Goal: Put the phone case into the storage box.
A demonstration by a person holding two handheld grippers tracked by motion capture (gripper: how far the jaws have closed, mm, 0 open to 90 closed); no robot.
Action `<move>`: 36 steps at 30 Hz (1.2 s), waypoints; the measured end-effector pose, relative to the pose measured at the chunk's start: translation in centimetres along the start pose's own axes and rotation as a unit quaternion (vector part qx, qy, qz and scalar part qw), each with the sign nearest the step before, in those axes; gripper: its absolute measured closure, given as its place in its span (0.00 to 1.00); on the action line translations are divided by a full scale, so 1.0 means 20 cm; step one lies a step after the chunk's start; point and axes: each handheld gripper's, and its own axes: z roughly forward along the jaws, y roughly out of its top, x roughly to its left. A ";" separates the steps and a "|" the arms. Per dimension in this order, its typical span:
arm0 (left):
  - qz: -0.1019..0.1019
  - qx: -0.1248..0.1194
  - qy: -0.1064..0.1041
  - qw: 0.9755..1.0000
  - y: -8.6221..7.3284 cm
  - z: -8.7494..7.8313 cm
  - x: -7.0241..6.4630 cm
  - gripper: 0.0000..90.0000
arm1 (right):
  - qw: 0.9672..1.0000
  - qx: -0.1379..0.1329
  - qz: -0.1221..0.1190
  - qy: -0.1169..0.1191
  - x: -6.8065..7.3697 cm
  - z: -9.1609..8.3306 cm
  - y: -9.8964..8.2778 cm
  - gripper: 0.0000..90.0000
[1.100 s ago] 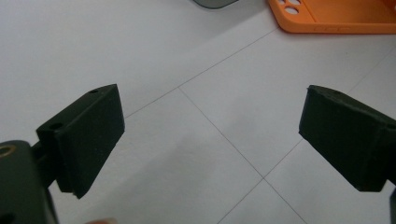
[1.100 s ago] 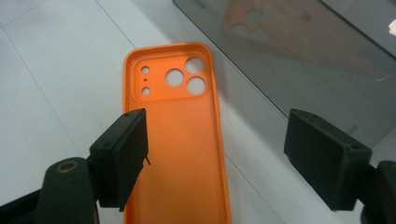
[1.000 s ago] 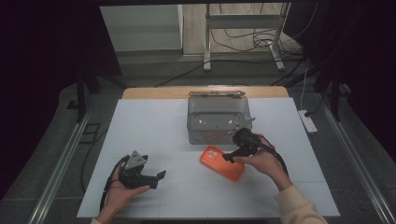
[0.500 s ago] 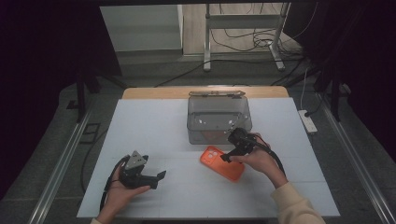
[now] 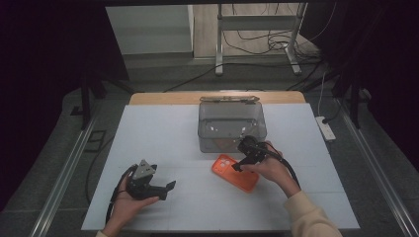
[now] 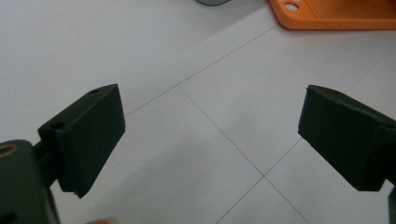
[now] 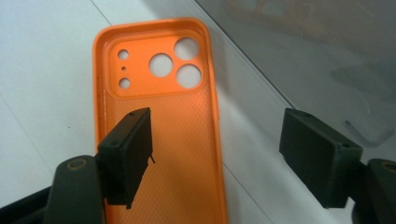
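Observation:
An orange phone case (image 5: 236, 174) lies on the white table (image 5: 163, 138), hollow side up, its camera cut-outs toward the far left. My right gripper (image 5: 238, 166) hovers open just over it. In the right gripper view the orange phone case (image 7: 159, 116) runs under the left jaw, while the right jaw hangs over bare table beside the clear box; the right gripper (image 7: 219, 144) holds nothing. At the near left of the table, a hand holds my left gripper (image 5: 169, 187) open and low. The left gripper (image 6: 210, 135) has only table between its jaws, with a corner of the case (image 6: 336, 14) farther off.
A clear grey plastic box (image 5: 231, 126) stands just behind the case, its wall (image 7: 317, 56) close to my right jaw. A wooden strip (image 5: 163, 98) edges the far side of the table. A power strip (image 5: 326, 128) lies off the right edge.
My right gripper has shifted a little to the left, farther over the phone case. The case and the left gripper have stayed put.

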 end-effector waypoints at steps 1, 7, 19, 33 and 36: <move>0.001 0.001 0.000 1.000 0.00 0.00 0.00 0.08 | 1.000 0.002 0.001 0.000 0.00 0.01 0.00 0.31; 0.002 0.002 -0.001 1.000 0.00 0.00 0.00 0.08 | 1.000 0.008 0.001 -0.003 -0.01 0.03 0.00 0.39; 0.002 0.002 0.000 1.000 0.00 0.00 0.00 0.08 | 0.999 0.034 -0.002 0.001 -0.01 0.07 0.00 0.63; 0.002 0.002 0.000 1.000 0.00 0.00 0.00 0.08 | 0.999 0.034 -0.006 0.002 -0.01 0.06 0.00 0.80; 0.002 0.002 0.000 1.000 0.00 0.00 0.00 0.08 | 0.999 0.034 -0.008 0.004 -0.01 0.06 0.00 0.84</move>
